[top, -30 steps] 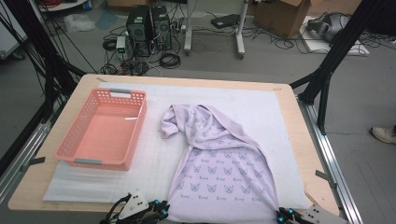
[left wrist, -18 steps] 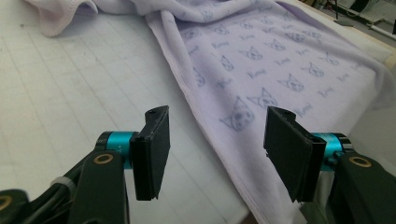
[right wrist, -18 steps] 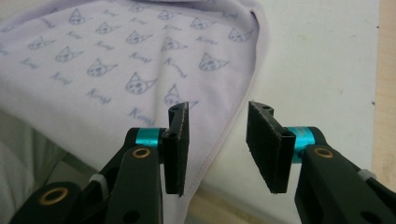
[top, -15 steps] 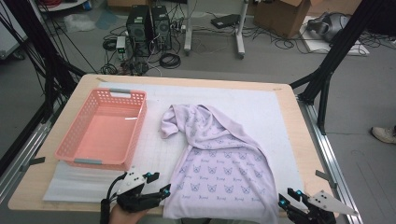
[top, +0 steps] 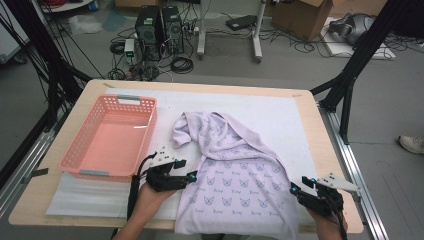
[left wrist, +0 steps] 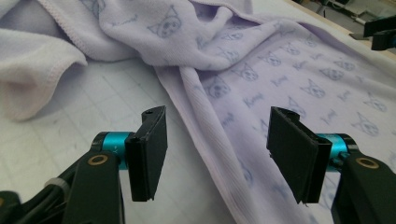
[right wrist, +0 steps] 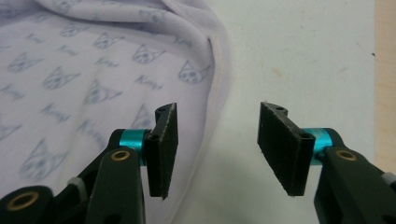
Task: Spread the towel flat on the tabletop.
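A lilac cloth [top: 235, 170] printed with cat faces lies spread on the white mat [top: 285, 115], its far end bunched. My left gripper [top: 188, 176] sits at the cloth's left edge, jaws open after widening. In the left gripper view the left gripper [left wrist: 218, 140] straddles the cloth [left wrist: 261, 74] edge above the mat, and no pad presses on it. My right gripper [top: 299, 187] is at the cloth's right edge, and its jaws have just been opening. In the right gripper view the right gripper [right wrist: 217, 140] stands over the cloth's hem [right wrist: 212, 107], apart from it.
An empty pink basket [top: 75, 160] stands on the left of the table, close to my left hand. The wooden table edge [top: 345, 170] runs just right of my right gripper. Beyond the far edge are computers and cables on the floor.
Both hands have come forward from the table's near edge to the cloth's two sides. Both pairs of jaws stand wider apart than before.
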Tool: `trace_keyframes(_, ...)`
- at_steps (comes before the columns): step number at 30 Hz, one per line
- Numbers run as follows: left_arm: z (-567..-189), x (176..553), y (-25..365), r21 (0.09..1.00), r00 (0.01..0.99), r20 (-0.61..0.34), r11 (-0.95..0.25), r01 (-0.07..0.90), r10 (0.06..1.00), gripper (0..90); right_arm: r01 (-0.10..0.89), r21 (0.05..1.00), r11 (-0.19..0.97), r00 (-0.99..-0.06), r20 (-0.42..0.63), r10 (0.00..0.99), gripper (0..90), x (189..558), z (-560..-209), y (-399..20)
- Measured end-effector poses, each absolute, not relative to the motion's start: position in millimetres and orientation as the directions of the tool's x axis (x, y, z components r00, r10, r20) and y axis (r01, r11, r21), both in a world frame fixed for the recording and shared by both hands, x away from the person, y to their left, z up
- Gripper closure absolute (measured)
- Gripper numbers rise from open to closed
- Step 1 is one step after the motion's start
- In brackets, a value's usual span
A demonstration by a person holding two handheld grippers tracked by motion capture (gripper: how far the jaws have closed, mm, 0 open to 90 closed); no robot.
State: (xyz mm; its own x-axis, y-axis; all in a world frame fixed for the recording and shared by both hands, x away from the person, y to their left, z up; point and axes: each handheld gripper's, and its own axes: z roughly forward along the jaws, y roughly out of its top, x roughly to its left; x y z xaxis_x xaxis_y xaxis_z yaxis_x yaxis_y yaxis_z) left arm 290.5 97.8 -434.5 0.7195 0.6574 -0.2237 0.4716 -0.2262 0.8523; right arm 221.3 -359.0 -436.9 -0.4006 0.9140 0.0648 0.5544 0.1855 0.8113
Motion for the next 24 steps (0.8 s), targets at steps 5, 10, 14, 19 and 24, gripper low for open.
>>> trace_keyframes(5, -436.6, 307.9, 82.7, 0.843, 0.731, -0.21, -0.258, 0.472, 0.65, 38.4, 0.572, 0.78, 0.255, -0.428, 0.019, 0.904, 47.4, 249.2, -442.8, -346.2)
trace_keyframes(10, -450.0, 308.3, 61.1, 0.78, 0.768, -0.145, -0.406, 0.477, 0.624, 41.8, 0.579, 0.75, 0.319, -0.471, -0.012, 0.882, 60.6, 260.5, -448.4, -336.2)
trace_keyframes(14, -450.4, 299.8, 56.2, 0.793, 0.774, -0.049, -0.446, 0.414, 0.631, 63.6, 0.59, 0.75, 0.299, -0.49, 0.038, 0.871, 82.0, 260.1, -448.4, -336.1)
trace_keyframes(19, -449.8, 288.7, 58.8, 0.797, 0.773, -0.038, -0.447, 0.406, 0.633, 85.8, 0.595, 0.743, 0.306, -0.502, 0.047, 0.863, 86.6, 255.2, -447.0, -335.9)
trace_keyframes(24, -449.0, 271.5, 76.1, 0.8, 0.779, -0.086, -0.422, 0.425, 0.622, 86.0, 0.605, 0.734, 0.308, -0.527, 0.079, 0.846, 86.8, 238.5, -445.5, -342.1)
